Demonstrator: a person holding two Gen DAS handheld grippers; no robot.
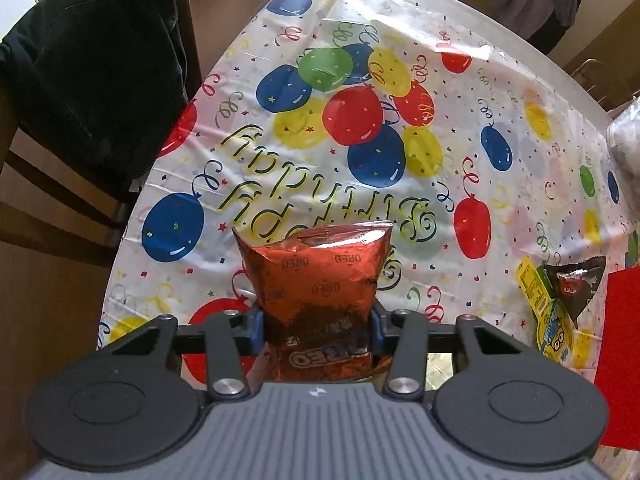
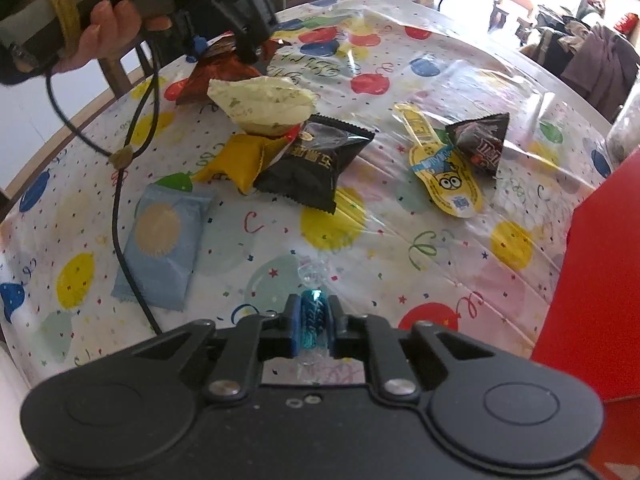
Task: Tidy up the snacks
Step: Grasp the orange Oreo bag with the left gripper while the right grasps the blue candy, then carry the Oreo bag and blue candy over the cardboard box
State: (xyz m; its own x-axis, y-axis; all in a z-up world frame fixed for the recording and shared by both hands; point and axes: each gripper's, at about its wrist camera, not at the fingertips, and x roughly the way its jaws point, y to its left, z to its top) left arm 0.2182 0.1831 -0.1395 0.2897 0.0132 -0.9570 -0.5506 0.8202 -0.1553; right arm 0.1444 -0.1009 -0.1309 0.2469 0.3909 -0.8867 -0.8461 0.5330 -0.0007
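Observation:
My left gripper [image 1: 317, 330] is shut on an orange Oreo bag [image 1: 316, 276] and holds it above the birthday tablecloth [image 1: 400, 20]; the bag also shows at the far left in the right wrist view [image 2: 216, 70]. My right gripper [image 2: 313, 322] is shut on a small blue wrapped candy [image 2: 312, 320] just above the table. Loose snacks lie ahead of it: a light blue packet [image 2: 164, 240], a yellow packet [image 2: 240, 160], a black packet [image 2: 316, 160], a cream bag [image 2: 260, 102], a yellow Minion pouch [image 2: 444, 168] and a dark triangular pouch [image 2: 480, 140].
A red box [image 2: 600, 280] stands at the right table edge, also in the left wrist view [image 1: 624, 340]. A cable [image 2: 120, 216] trails over the light blue packet. A chair with a dark jacket [image 1: 92, 60] stands left of the table.

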